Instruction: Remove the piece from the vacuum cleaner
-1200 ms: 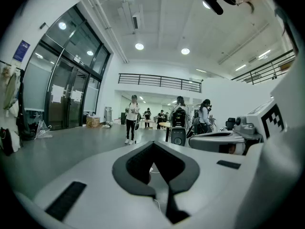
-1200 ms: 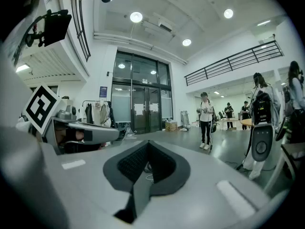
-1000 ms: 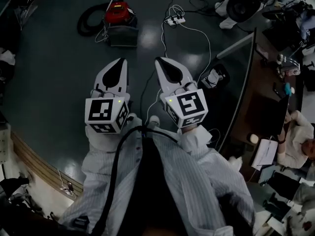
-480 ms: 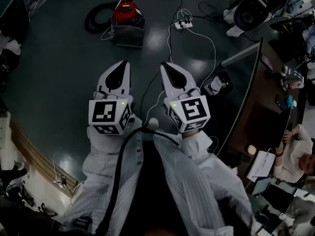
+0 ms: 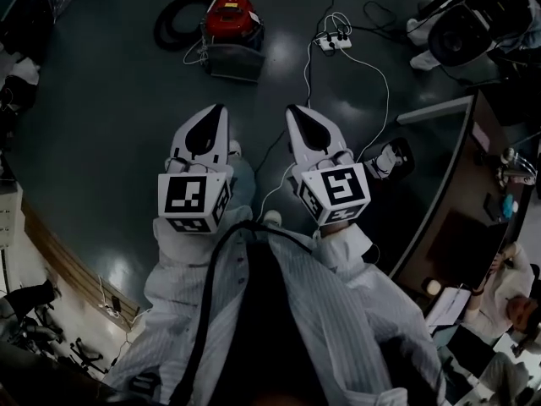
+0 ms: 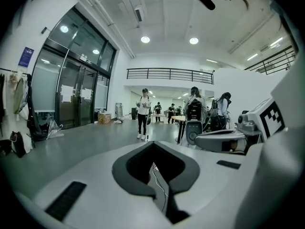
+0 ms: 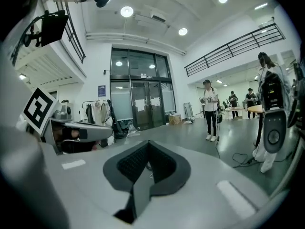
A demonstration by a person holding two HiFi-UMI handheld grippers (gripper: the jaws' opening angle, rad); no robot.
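Note:
A red and grey vacuum cleaner (image 5: 231, 32) with a coiled black hose (image 5: 179, 24) stands on the dark floor at the top of the head view. My left gripper (image 5: 215, 109) and right gripper (image 5: 296, 110) hang side by side well short of it, both pointing towards it. Each is shut with nothing between its jaws. Both gripper views look level across a large hall, so the vacuum cleaner is not seen in them. My left gripper (image 6: 157, 175) and right gripper (image 7: 143, 173) show closed jaws there.
A white power strip (image 5: 335, 39) with white cables (image 5: 372, 66) lies right of the vacuum cleaner. A dark desk (image 5: 461, 227) and a seated person (image 5: 507, 294) are at the right. A person (image 6: 143, 113) stands in the hall ahead, with others at tables behind.
The vacuum cleaner has shifted right and slightly down in the head view, as I step closer. Both grippers stay shut and side by side.

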